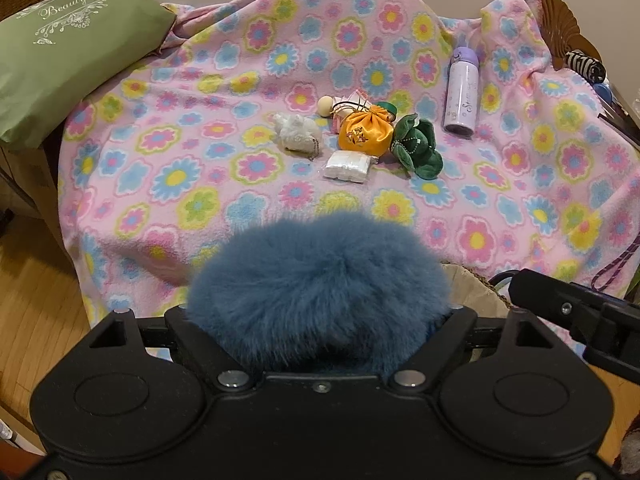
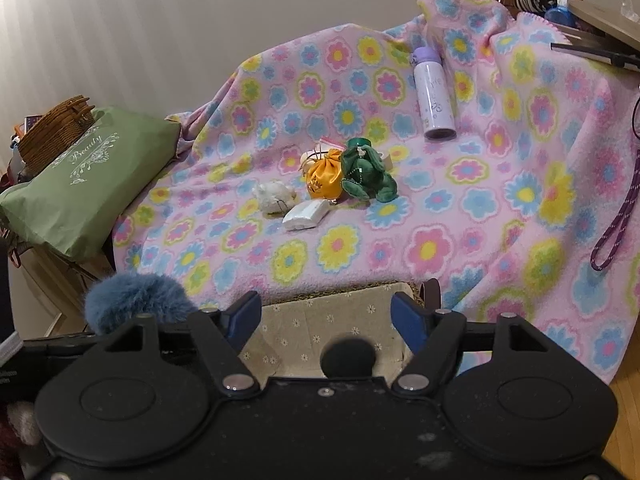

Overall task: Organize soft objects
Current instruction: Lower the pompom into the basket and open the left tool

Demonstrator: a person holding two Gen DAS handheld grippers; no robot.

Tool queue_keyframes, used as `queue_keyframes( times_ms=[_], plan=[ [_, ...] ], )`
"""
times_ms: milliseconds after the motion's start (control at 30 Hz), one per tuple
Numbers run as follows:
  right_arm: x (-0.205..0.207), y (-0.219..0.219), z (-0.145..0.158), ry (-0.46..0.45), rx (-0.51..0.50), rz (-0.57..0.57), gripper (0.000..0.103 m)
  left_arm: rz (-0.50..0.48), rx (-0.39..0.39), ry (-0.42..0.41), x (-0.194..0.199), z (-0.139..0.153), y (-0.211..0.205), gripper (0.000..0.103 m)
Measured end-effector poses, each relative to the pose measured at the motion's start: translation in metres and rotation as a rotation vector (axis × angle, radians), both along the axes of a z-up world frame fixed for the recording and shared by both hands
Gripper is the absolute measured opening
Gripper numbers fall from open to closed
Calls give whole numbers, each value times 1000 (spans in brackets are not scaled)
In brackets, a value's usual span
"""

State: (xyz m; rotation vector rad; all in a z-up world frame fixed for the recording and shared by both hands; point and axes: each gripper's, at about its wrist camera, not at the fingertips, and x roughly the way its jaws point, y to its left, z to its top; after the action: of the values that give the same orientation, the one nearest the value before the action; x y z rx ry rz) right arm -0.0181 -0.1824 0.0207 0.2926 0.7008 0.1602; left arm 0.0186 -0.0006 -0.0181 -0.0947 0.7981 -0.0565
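green pillow (image 1: 64,60) reads "beauty"; left gripper (image 1: 316,316) state unclear behind blue pompom (image 1: 316,280); right gripper (image 2: 324,320) released

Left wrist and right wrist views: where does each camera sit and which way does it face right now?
Left wrist: on the left gripper, angled down at the floral blanket; a blue fur pom-pom fills its jaws, right gripper at the right edge.
Right wrist: on the right gripper, jaws open and empty over a fabric-lined basket.
Shared: orange pouch, green plush, purple bottle, green pillow.
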Motion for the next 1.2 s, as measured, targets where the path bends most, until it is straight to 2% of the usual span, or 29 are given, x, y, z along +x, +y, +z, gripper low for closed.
queue_keyframes(
  times_ms=[233,533,1200],
  plan=[
    [0,-1,-1,3,2,-6,72,-3,4,12,1,-2,0,85],
    [-1,-3,-1,3,3,-8,72,-3,-1,-45,-3,5,2,94],
    [-1,-4,-2,12,8,-9,73,5,26,-13,-2,1,1,94]
  ],
)
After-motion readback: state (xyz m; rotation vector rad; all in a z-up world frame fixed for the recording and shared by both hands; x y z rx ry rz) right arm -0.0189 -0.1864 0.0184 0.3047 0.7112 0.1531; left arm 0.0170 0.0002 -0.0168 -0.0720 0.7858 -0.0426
